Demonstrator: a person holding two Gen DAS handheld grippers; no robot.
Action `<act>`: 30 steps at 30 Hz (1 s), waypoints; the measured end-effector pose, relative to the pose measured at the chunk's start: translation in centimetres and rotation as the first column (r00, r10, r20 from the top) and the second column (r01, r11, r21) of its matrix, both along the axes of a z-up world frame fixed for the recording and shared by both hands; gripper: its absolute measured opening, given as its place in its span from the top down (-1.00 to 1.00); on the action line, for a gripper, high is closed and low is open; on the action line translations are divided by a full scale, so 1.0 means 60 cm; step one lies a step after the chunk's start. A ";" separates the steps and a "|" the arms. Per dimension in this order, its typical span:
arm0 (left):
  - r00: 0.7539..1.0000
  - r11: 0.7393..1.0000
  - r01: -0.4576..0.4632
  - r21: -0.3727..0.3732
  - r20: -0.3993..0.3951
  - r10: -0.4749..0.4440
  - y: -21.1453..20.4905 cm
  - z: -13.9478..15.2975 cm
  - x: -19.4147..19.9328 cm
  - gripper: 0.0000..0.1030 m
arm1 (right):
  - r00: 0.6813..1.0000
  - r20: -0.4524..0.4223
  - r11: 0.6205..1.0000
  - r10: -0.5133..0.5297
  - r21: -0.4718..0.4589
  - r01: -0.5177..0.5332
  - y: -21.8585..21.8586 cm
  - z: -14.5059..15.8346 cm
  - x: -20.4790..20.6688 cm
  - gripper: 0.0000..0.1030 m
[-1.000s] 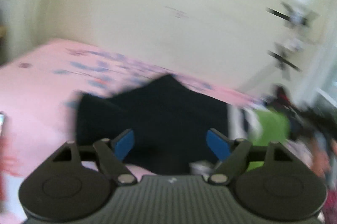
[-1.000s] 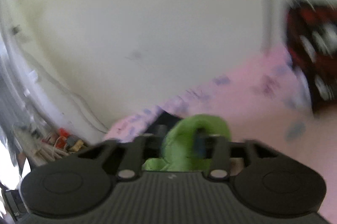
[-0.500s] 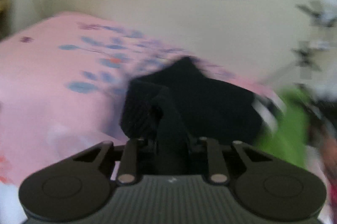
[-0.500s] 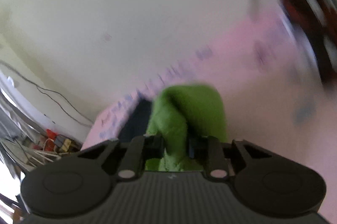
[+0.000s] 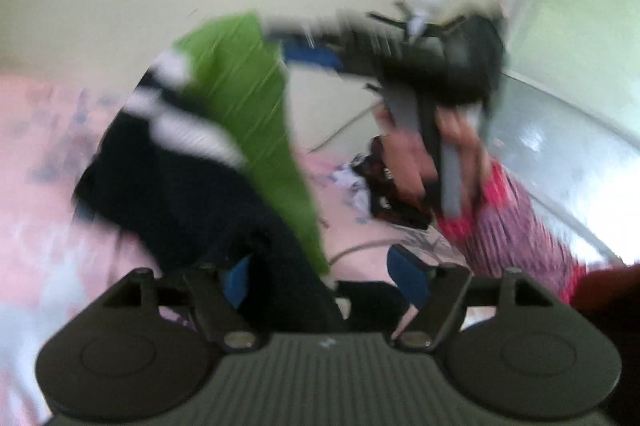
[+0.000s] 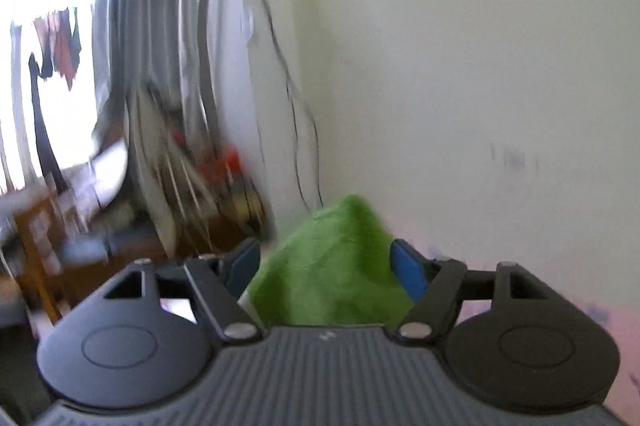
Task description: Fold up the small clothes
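A small garment, black (image 5: 192, 194) with white stripes and a green panel (image 5: 248, 98), hangs stretched above the pink bed (image 5: 44, 146). My left gripper (image 5: 322, 280) has its jaws opening. The black cloth lies between them against the left blue pad (image 5: 236, 282), with a gap on the right side. A hand (image 5: 416, 154) holds my right gripper (image 5: 308, 46) high at the garment's green end. In the right wrist view, my right gripper (image 6: 326, 268) is also opening, and a bulge of green cloth (image 6: 340, 238) sits between its spread pads. Everything is blurred.
A heap of dark, red and white clothes (image 5: 384, 186) lies on the bed behind the garment. A red patterned sleeve (image 5: 520, 226) fills the right side. The right wrist view faces a pale wall (image 6: 460, 66), hanging cables (image 6: 296, 114), curtains (image 6: 160, 26) and clutter (image 6: 224, 178).
Half a second ago both grippers were pinched shut on the cloth; now both stand wide. The garment has risen off the bed, and the right gripper has rolled and swung toward the window side.
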State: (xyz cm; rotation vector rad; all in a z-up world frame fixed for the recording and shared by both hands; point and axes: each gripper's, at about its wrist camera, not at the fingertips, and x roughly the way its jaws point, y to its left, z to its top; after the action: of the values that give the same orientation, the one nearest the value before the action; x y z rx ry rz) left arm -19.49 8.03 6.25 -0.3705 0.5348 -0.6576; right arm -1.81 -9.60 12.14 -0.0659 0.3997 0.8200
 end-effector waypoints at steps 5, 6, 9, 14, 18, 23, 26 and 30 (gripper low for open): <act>0.992 0.990 -0.061 0.128 -0.101 0.074 -0.008 -0.039 0.022 -0.78 | 0.986 -0.132 0.995 -0.101 -0.019 0.099 -0.065 -0.099 -0.008 -0.29; 0.991 0.991 -0.044 0.129 -0.120 0.060 -0.012 -0.048 0.022 -0.78 | 0.980 -0.151 0.992 -0.127 -0.005 0.128 -0.091 -0.110 -0.017 -0.29; 0.994 0.989 -0.009 0.147 -0.110 0.026 -0.016 -0.056 -0.004 -0.79 | 0.955 -0.208 0.976 -0.209 0.013 0.216 -0.152 -0.149 -0.013 -0.33; 0.998 0.994 0.049 0.093 -0.046 -0.045 0.006 -0.033 -0.011 -0.82 | 0.904 -0.339 0.954 -0.262 0.050 0.295 -0.238 -0.202 -0.012 -0.35; 0.997 0.992 0.057 0.115 -0.049 -0.052 0.016 -0.033 -0.045 -0.82 | 0.879 -0.425 0.958 -0.217 0.079 0.275 -0.253 -0.239 -0.016 -0.37; 0.995 0.988 0.011 0.156 -0.100 0.005 0.052 -0.043 -0.079 -0.82 | 0.882 -0.453 0.981 -0.128 0.073 0.180 -0.201 -0.254 -0.023 -0.38; 0.996 0.988 -0.037 0.152 -0.081 0.049 0.080 -0.029 -0.094 -0.82 | 0.880 -0.466 0.988 -0.090 0.068 0.137 -0.169 -0.261 -0.023 -0.38; 0.995 0.990 -0.087 0.110 -0.042 0.092 0.111 -0.011 -0.090 -0.84 | 0.875 -0.479 0.990 -0.070 0.074 0.120 -0.142 -0.258 -0.022 -0.08</act>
State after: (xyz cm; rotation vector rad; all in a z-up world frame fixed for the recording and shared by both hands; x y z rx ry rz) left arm -24.92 14.68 5.57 -0.3073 0.5929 -0.5318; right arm -3.10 -18.11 -3.36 0.2570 0.8201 0.7527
